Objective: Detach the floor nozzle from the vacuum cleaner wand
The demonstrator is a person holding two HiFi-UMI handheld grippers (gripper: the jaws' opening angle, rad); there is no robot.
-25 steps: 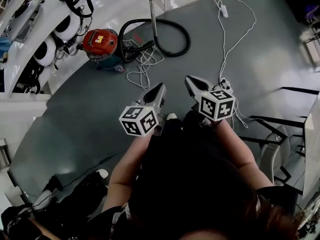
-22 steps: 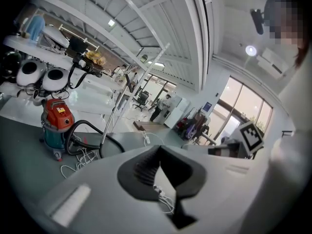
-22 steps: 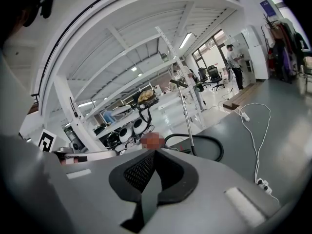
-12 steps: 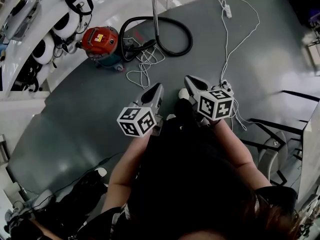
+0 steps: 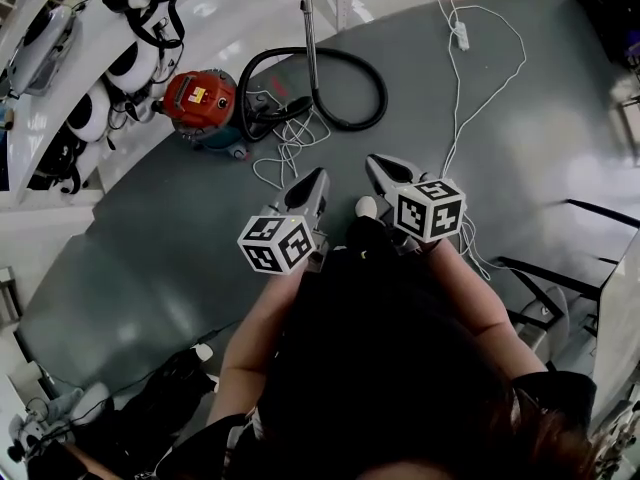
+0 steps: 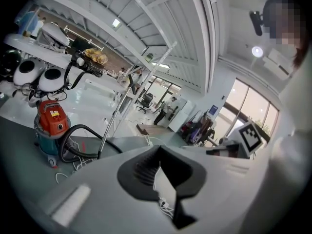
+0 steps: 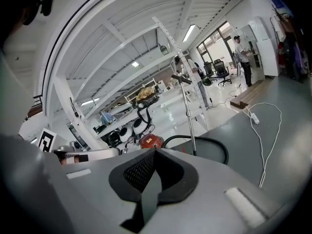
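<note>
as the person steps forward, the vacuum cleaner (image 5: pixel 200 100) and hose (image 5: pixel 350 78) sit nearer than a second ago
left gripper (image 5: pixel 315 180) and right gripper (image 5: pixel 380 165) are both closed and empty, well short of the upright wand (image 5: pixel 308 28), so detaching looks not yet begun; the head view cuts off the wand's top, and i cannot make out the floor nozzle.
</note>
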